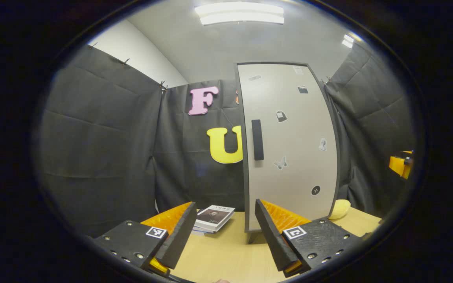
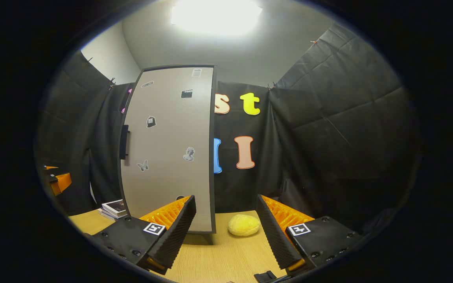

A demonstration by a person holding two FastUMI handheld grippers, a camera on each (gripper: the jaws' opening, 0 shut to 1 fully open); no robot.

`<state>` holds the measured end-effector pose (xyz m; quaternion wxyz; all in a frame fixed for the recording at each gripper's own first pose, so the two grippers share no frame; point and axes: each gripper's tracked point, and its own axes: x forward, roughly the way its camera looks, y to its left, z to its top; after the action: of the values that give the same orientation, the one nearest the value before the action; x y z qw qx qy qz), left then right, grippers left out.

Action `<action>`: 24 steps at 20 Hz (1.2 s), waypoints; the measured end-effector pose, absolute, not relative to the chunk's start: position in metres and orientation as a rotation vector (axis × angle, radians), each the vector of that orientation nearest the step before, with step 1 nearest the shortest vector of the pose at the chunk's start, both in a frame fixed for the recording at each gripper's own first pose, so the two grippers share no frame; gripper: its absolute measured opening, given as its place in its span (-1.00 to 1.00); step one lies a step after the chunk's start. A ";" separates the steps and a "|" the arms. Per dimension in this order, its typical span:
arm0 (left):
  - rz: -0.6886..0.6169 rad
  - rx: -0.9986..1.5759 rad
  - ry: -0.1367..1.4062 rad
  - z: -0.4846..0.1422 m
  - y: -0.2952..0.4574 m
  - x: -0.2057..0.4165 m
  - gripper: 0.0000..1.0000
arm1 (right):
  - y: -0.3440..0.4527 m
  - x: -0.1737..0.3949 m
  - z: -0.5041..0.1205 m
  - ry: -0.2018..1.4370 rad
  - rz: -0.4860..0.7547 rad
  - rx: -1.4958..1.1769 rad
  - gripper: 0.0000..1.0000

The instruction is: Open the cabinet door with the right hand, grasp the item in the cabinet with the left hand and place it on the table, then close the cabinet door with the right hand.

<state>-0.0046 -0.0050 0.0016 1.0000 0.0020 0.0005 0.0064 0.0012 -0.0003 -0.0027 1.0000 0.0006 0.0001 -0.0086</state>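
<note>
A tall cabinet (image 1: 289,149) with a grey door and stickers stands on the wooden table (image 1: 226,251); its door is closed. The black vertical handle (image 1: 257,140) sits on the door's left side. My left gripper (image 1: 224,236) is open and empty, low over the table in front of the door. In the right gripper view the same cabinet (image 2: 167,149) is left of centre, with its handle (image 2: 124,141) at the far left edge. My right gripper (image 2: 226,232) is open with nothing between its fingers, off the cabinet's right corner. The cabinet's inside is hidden.
A small stack of books (image 1: 214,217) lies left of the cabinet, also seen as books (image 2: 113,208). A soft yellow lump (image 2: 244,225) rests on the table right of the cabinet. A small black object (image 2: 266,276) lies near the table's front. Black cloth walls surround the table.
</note>
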 end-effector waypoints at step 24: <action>0.191 0.048 0.014 -0.008 0.009 -0.033 0.83 | 0.062 0.061 0.046 -0.033 0.220 0.034 0.95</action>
<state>-0.0334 0.0086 -0.0083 0.9951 0.0242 0.0069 0.0953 0.0609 0.0616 0.0457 0.9937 0.0171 -0.0165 0.1099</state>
